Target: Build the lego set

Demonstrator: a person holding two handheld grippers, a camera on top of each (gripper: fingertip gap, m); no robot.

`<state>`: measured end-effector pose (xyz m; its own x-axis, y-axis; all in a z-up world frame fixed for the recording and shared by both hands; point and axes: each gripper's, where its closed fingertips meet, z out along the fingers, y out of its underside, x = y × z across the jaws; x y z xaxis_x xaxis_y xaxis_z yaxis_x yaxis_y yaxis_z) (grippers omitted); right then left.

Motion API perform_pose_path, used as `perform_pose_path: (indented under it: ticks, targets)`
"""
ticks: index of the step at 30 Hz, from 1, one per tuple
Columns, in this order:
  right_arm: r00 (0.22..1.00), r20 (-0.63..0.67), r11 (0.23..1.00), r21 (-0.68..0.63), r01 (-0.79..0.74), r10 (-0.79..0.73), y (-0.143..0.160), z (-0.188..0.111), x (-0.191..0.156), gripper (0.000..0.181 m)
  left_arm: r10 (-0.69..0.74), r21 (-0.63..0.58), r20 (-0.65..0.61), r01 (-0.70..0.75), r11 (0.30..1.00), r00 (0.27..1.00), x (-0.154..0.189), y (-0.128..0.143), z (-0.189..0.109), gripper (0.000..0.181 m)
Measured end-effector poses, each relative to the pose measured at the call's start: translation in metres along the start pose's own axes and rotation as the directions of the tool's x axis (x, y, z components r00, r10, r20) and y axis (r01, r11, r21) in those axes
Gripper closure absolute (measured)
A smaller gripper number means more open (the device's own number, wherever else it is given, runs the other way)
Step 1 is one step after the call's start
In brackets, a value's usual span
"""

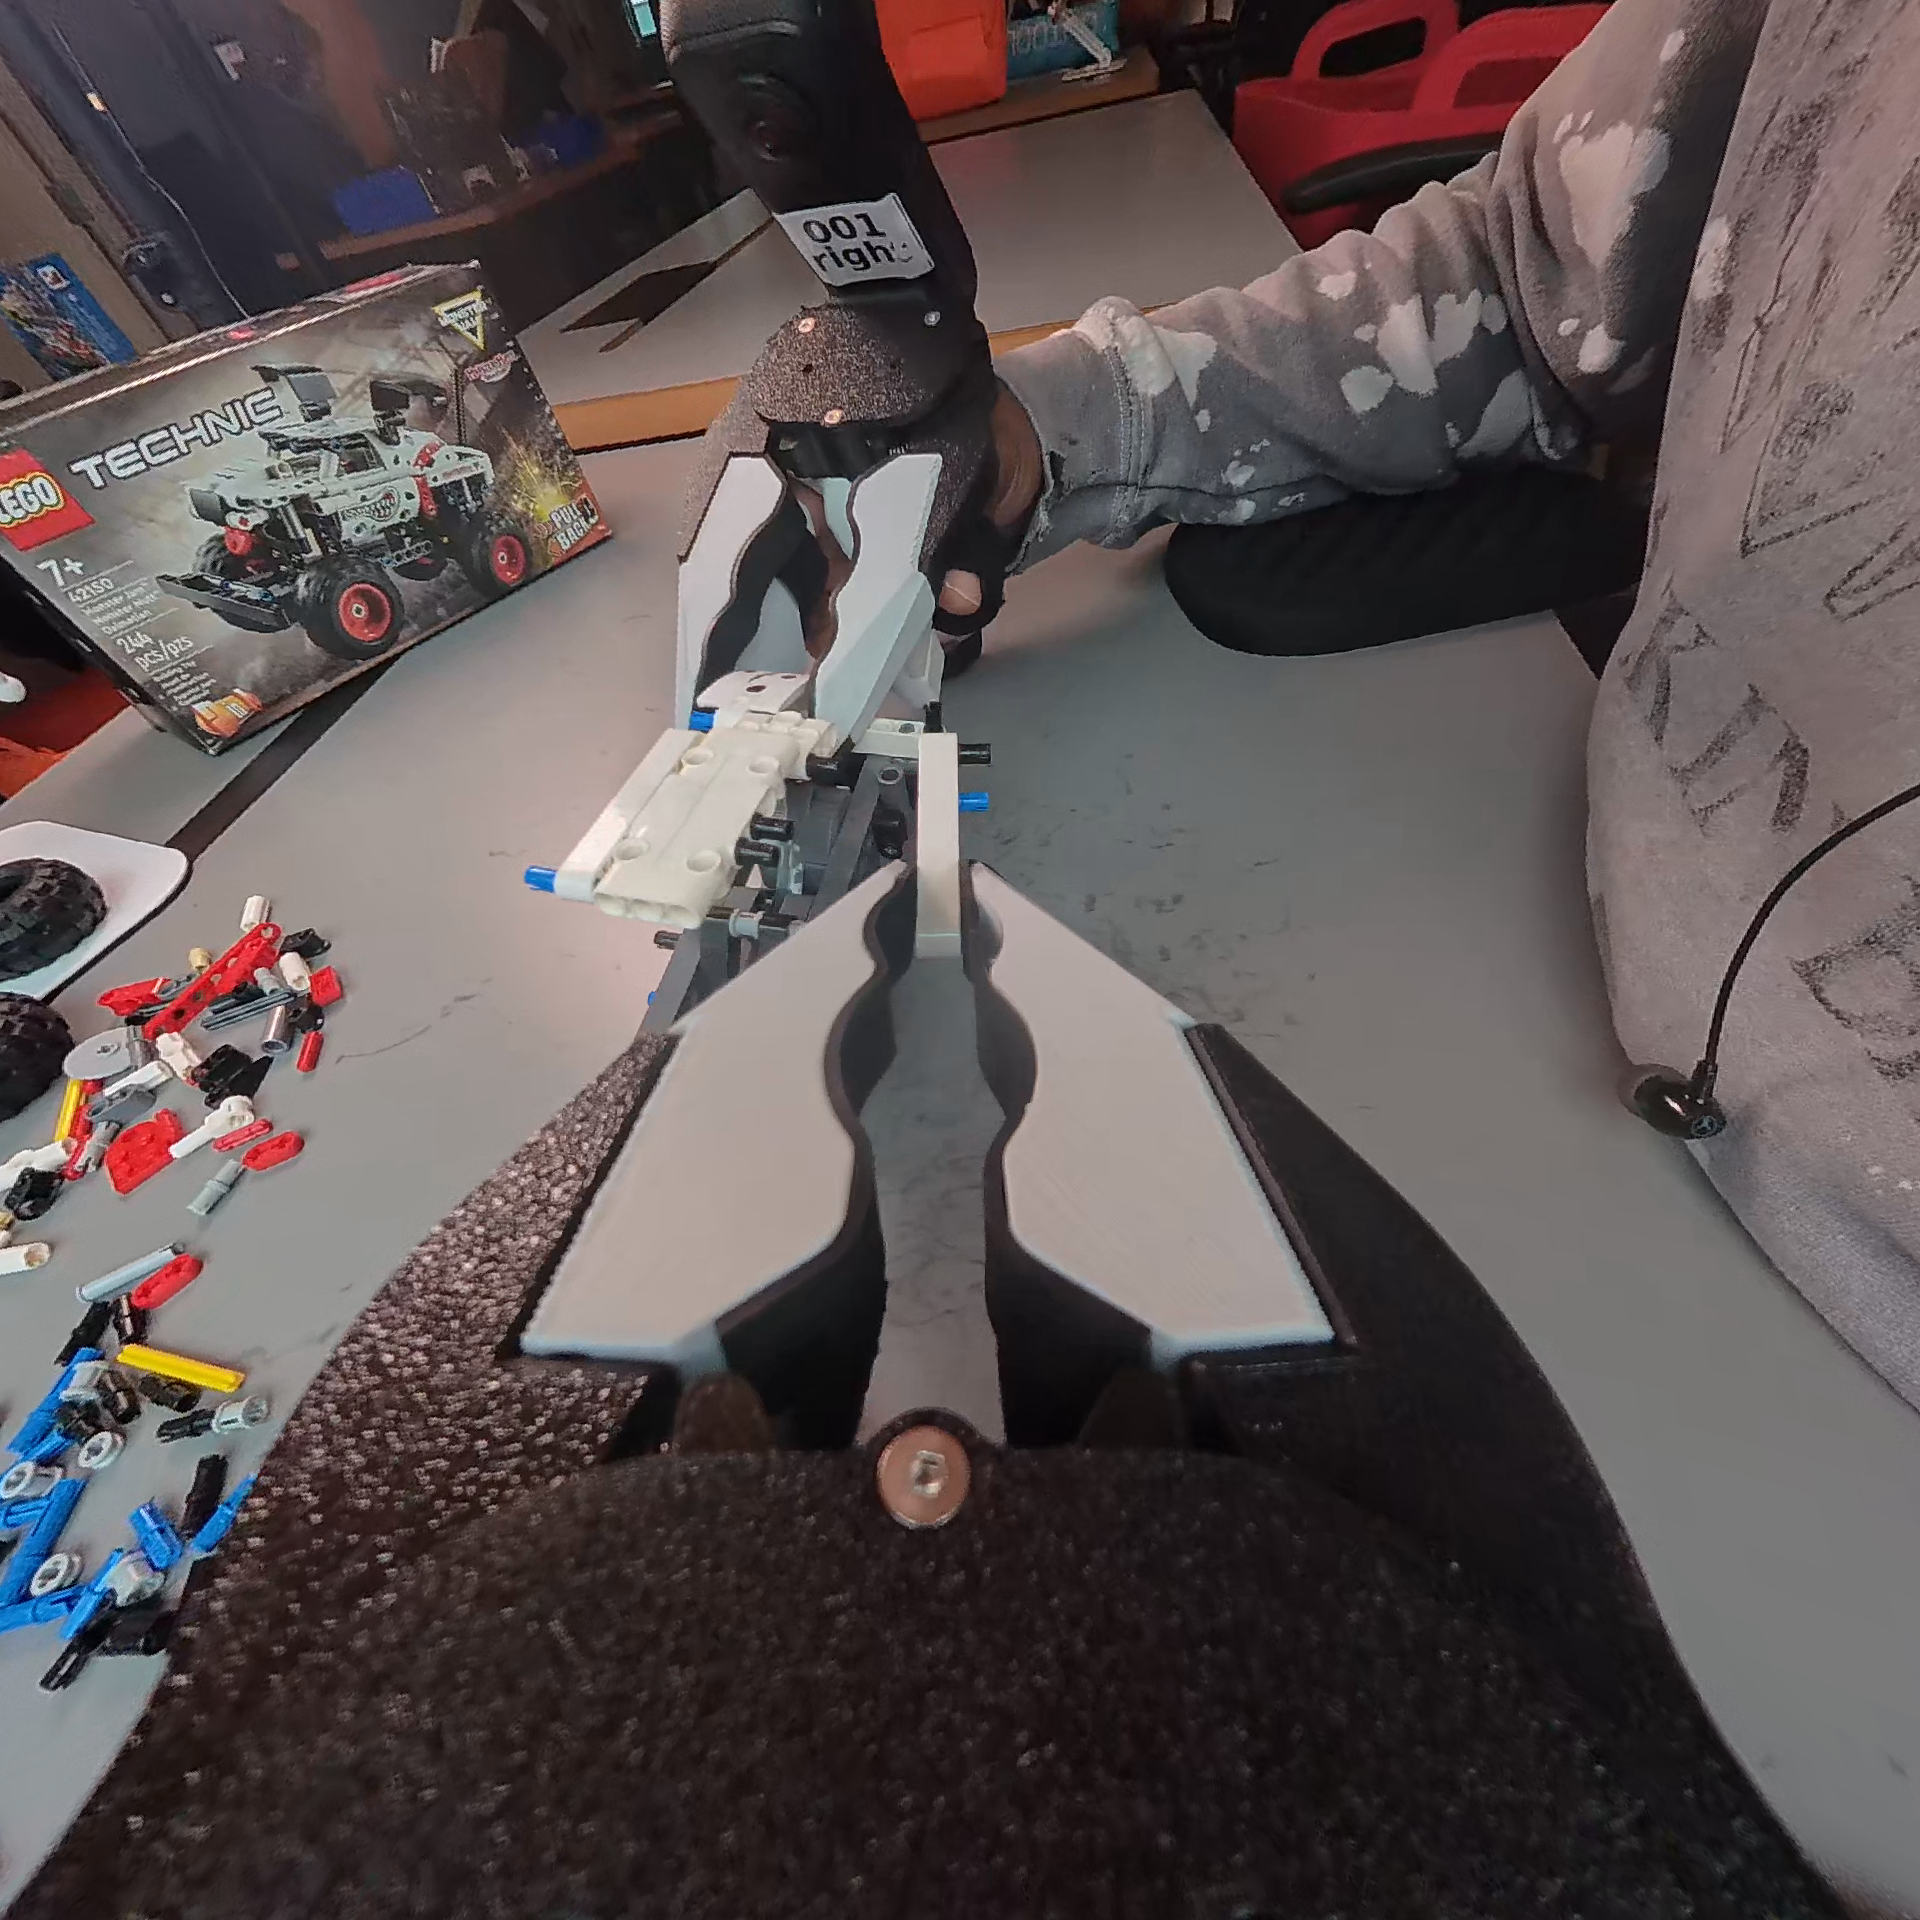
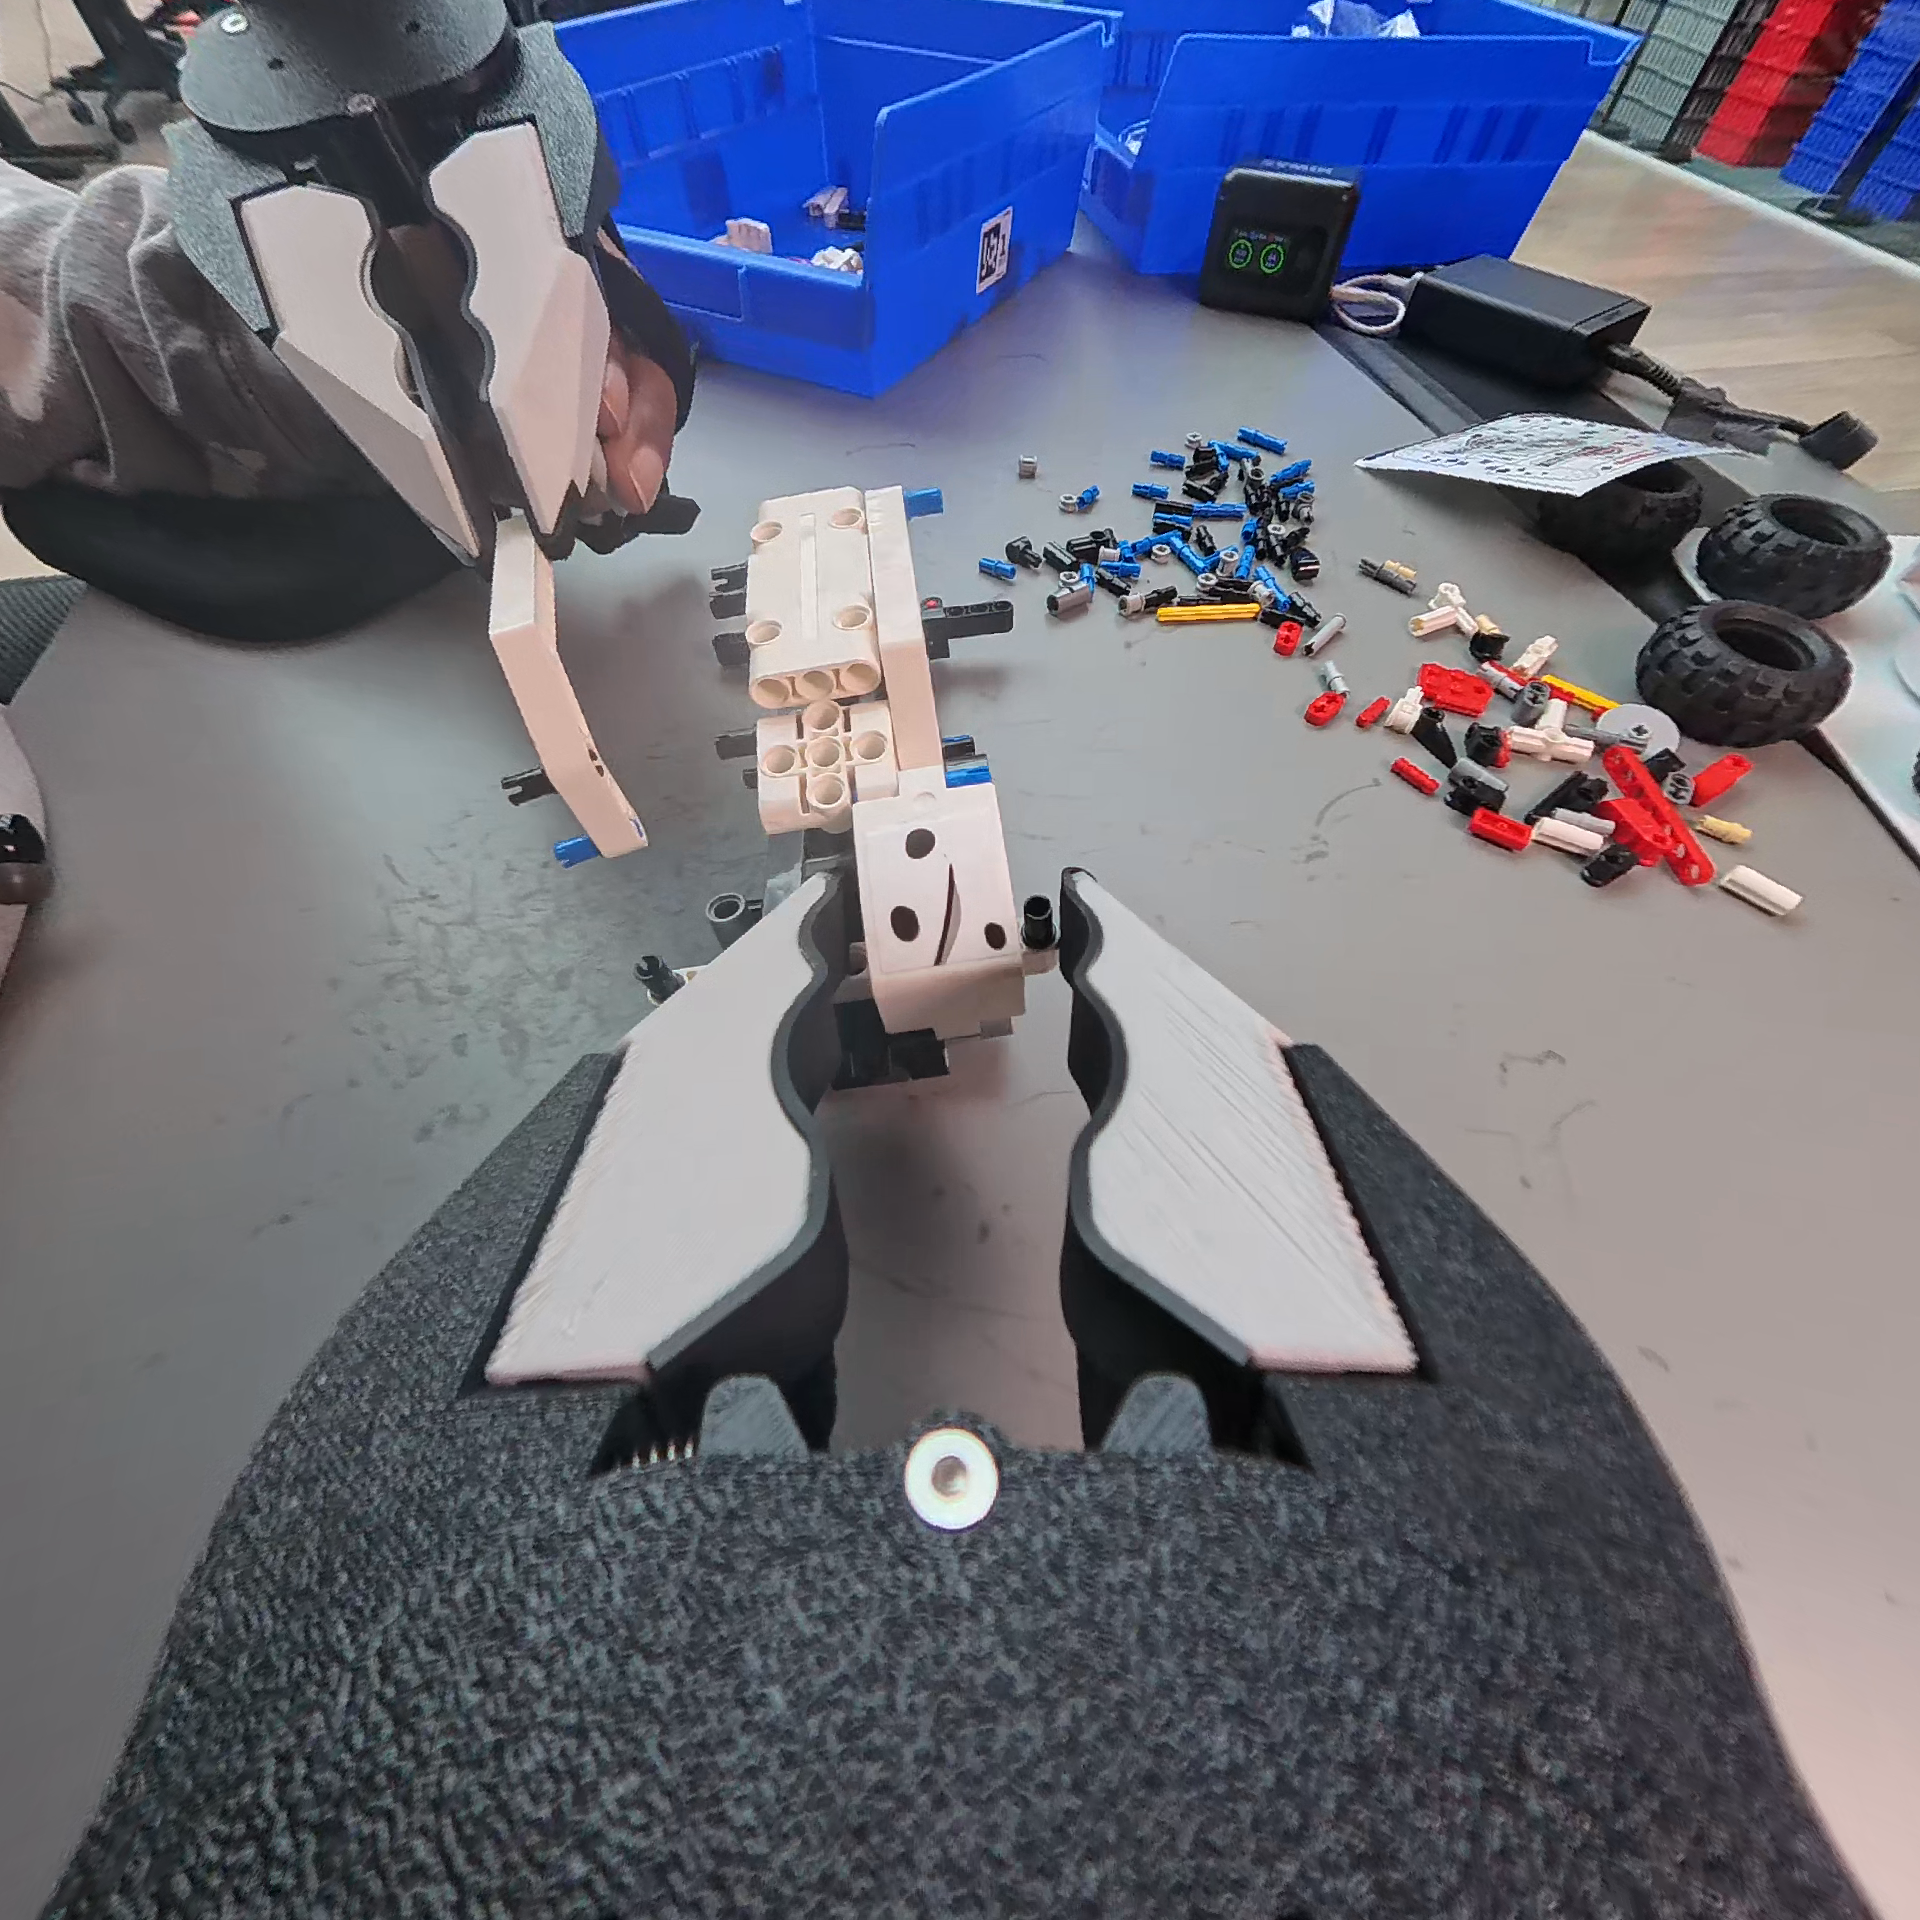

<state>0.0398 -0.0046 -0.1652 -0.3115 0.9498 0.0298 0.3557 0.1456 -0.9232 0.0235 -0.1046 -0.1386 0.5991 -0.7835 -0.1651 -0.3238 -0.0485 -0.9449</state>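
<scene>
Two close wrist views face each other, sharing the model (image 1: 727,821) (image 2: 831,665).

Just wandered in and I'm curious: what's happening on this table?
A person is building a Lego truck with two handheld grippers. The left gripper is shut on a long white panel, held beside the half-built white truck body. The right gripper's fingers are open around the body's spotted white end piece. Loose small parts and black tires wait on the grey table.
</scene>
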Motion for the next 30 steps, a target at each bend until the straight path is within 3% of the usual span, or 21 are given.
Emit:
perform_pose_path:
  ticks: [7, 20, 25, 30]
  targets:
    - [0.998, -0.054, 0.999, -0.013, 0.038, -0.039, 0.000, -0.002, 0.002, 0.141, 0.005, -0.012, 0.010, -0.005, 1.000, 1.000, 0.000, 0.001, 0.001, 0.172]
    - [0.998, -0.049, 0.994, 0.105, -0.030, 0.035, -0.023, -0.015, -0.001, 0.139, -0.008, -0.020, 0.044, 0.009, 1.000, 0.999, -0.006, 0.002, -0.002, 0.173]
    - [0.999, -0.034, 0.994, 0.105, -0.025, 0.029, -0.023, -0.014, -0.006, 0.129, -0.035, -0.036, 0.084, 0.038, 0.999, 0.996, -0.016, 0.008, -0.003, 0.173]
    - [0.999, -0.031, 0.999, 0.043, -0.031, 0.032, -0.010, -0.006, -0.008, 0.104, -0.045, -0.035, 0.092, 0.048, 0.998, 0.995, -0.018, 0.009, -0.003, 0.173]
